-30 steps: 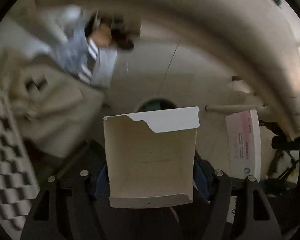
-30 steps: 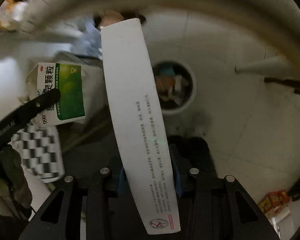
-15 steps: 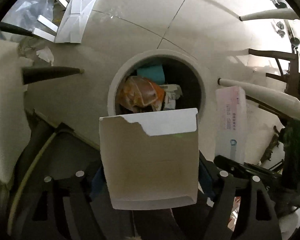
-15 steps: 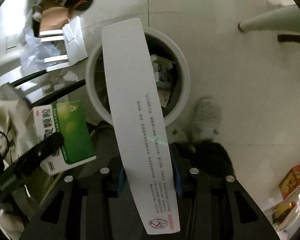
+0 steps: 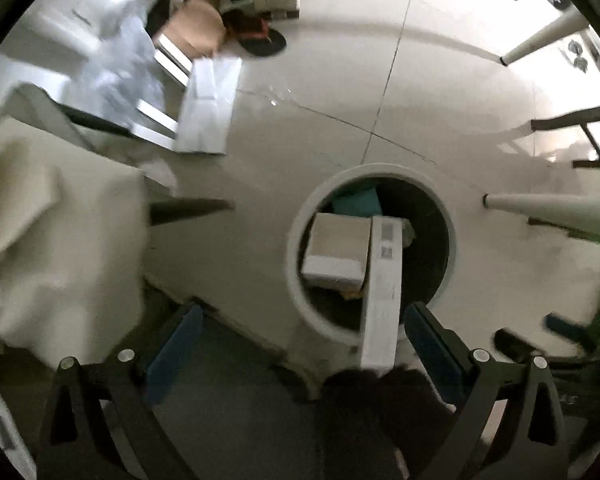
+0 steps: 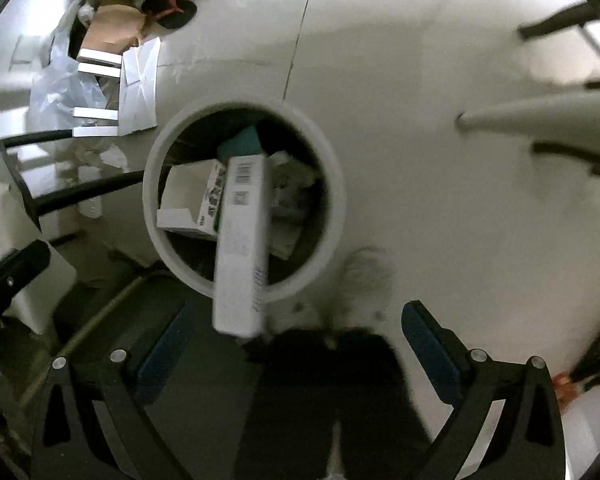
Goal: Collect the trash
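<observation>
White tile floor (image 5: 380, 60); both tongs opening, empty; long white barcoded box (image 6: 242, 240) over round bin (image 6: 332, 184).

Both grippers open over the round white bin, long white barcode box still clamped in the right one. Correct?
Not clamped. In the right wrist view the right gripper has its jaws opening wide, and the long white barcode box hangs free over the round white bin, touching neither pad. The left gripper is opening too.

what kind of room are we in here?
Probably a home or a small office, seen at floor level: pale tiled floor, white furniture legs, a round white waste bin holding cardboard boxes, and a slipper beside loose packaging. Too blurred to name the room.
</observation>
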`<state>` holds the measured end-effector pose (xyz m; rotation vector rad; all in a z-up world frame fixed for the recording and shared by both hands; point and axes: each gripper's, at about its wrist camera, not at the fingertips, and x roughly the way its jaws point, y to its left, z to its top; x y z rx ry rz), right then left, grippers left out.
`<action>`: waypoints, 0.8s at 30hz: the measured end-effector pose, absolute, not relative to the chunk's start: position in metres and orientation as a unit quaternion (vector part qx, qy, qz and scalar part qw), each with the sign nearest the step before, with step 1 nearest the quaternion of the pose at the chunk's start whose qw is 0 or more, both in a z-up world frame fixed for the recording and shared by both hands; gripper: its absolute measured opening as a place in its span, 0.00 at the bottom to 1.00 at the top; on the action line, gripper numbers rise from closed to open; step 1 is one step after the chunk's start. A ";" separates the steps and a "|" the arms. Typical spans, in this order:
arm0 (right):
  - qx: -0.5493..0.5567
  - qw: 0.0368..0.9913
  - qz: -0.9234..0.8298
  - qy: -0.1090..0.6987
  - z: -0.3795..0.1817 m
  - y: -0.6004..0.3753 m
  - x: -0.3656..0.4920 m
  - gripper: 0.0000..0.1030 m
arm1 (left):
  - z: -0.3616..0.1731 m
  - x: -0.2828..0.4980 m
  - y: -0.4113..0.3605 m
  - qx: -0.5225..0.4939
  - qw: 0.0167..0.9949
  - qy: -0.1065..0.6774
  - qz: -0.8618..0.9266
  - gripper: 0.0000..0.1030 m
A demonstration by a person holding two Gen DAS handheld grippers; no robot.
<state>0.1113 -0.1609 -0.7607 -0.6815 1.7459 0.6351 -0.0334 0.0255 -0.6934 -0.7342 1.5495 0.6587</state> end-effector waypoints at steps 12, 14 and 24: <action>-0.224 0.560 0.330 0.726 -0.498 -0.202 0.123 1.00 | -0.465 -0.023 -0.020 -0.248 0.649 0.677 0.241 1.00; -0.198 0.557 0.347 0.728 -0.451 -0.206 0.129 1.00 | -0.431 -0.017 -0.021 -0.247 0.664 0.669 0.227 1.00; -0.075 0.587 0.359 0.722 -0.274 -0.224 0.137 1.00 | -0.278 0.006 0.001 -0.283 0.727 0.614 0.116 1.00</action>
